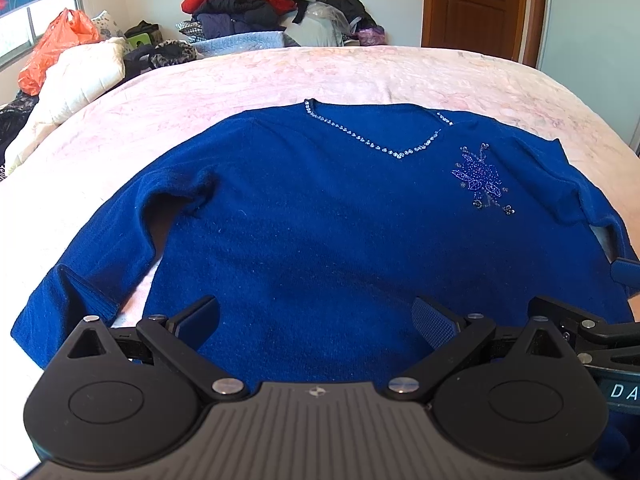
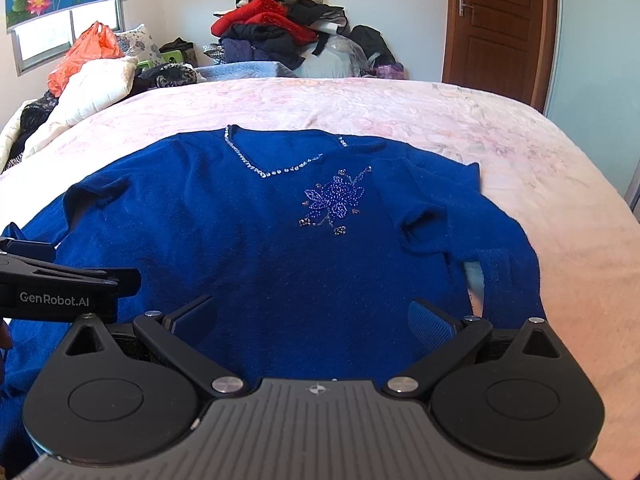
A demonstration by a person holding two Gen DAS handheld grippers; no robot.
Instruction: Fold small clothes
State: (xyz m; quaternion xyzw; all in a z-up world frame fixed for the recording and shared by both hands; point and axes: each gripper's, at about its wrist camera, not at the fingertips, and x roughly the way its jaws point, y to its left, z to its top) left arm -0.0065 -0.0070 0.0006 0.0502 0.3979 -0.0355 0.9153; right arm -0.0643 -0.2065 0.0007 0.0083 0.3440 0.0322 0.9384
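A royal-blue knit sweater (image 1: 320,216) (image 2: 256,248) lies face up and spread flat on the pink bed cover (image 1: 360,76) (image 2: 400,108), its rhinestone V-neck pointing away from me. A beaded flower (image 1: 480,178) (image 2: 334,202) decorates its chest. Both sleeves (image 1: 92,276) (image 2: 496,240) run down along the body. My left gripper (image 1: 316,320) hovers open over the sweater's lower hem, nothing between its pads. My right gripper (image 2: 314,320) is open too, over the hem just to the right. Each gripper shows at the edge of the other's view: the right gripper's body (image 1: 584,332) and the left gripper's body (image 2: 60,284).
Beyond the bed's far edge a tall heap of dark and red clothes (image 1: 256,4) (image 2: 280,28) leans on the wall. At the far left lie a white quilt (image 1: 76,76) (image 2: 92,84) and an orange plastic bag (image 1: 52,48) (image 2: 84,54). A wooden door (image 1: 476,4) (image 2: 496,24) stands at the back right.
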